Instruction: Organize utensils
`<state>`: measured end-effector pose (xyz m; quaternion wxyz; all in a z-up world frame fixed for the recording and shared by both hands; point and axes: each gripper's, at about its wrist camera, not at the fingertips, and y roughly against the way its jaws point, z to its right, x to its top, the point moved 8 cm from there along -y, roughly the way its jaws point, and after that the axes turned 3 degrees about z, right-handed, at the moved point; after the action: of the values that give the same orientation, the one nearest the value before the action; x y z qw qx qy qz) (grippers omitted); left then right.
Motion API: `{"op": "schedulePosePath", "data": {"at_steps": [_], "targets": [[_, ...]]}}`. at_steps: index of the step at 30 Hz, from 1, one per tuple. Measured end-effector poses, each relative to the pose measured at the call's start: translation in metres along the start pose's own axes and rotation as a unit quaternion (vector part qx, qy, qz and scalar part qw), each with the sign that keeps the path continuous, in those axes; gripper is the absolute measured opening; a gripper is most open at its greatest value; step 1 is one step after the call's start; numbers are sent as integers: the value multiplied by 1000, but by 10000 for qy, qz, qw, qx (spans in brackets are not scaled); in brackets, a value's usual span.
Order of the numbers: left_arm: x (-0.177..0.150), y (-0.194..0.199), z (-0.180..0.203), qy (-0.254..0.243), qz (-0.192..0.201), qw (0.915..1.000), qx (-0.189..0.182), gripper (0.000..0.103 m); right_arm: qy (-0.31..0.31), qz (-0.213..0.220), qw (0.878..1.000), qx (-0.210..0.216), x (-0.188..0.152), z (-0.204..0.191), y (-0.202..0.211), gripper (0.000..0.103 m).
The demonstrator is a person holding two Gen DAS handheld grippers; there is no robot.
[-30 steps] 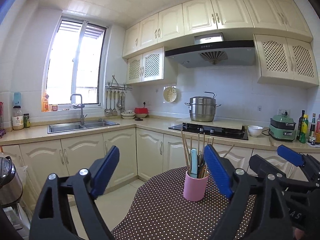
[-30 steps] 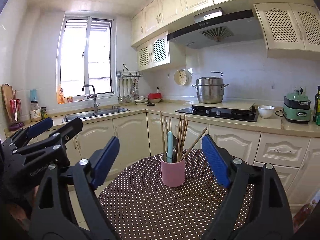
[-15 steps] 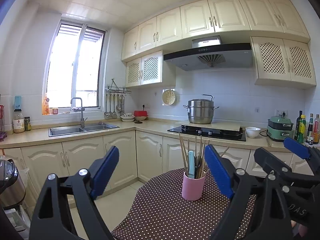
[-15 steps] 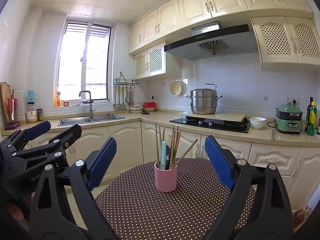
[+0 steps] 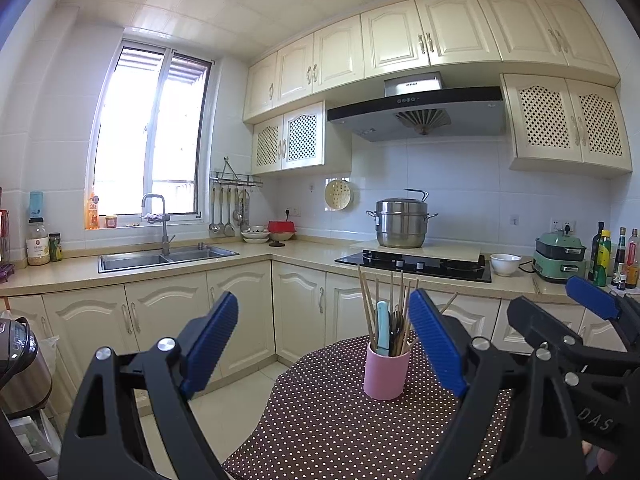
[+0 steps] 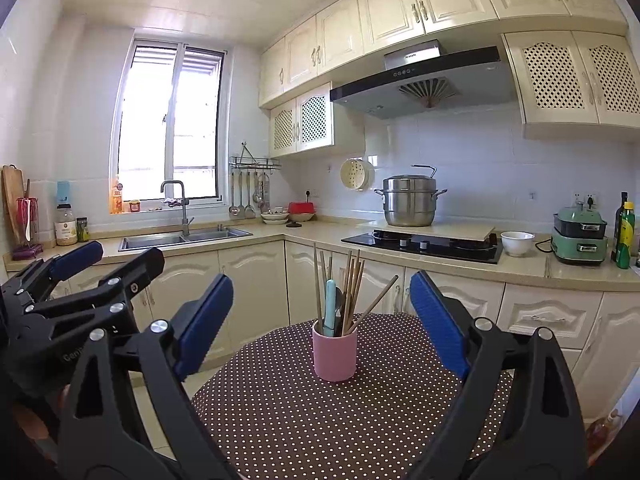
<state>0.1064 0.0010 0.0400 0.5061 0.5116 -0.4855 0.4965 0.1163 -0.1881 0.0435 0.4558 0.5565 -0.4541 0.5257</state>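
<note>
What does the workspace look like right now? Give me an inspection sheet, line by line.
Surface: round table under a brown dotted cloth.
Job's things: pink cup upright on the table, holding chopsticks and a light blue handle.
Clutter: nothing seen on the table besides the cup.
Grippers: left gripper and right gripper both open, empty, short of the cup.
Cables: nothing seen near the table.
Surroundings: sink, steel pot on the stove, white bowl, green cooker.
</note>
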Motion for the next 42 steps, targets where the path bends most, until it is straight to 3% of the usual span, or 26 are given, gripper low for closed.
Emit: {"op": "schedulePosePath", "data": {"at_steps": [42], "targets": [[-1, -2, 4, -53, -38, 10000, 3, 86, -77, -96, 9999, 25, -2, 0, 0, 89]]}}
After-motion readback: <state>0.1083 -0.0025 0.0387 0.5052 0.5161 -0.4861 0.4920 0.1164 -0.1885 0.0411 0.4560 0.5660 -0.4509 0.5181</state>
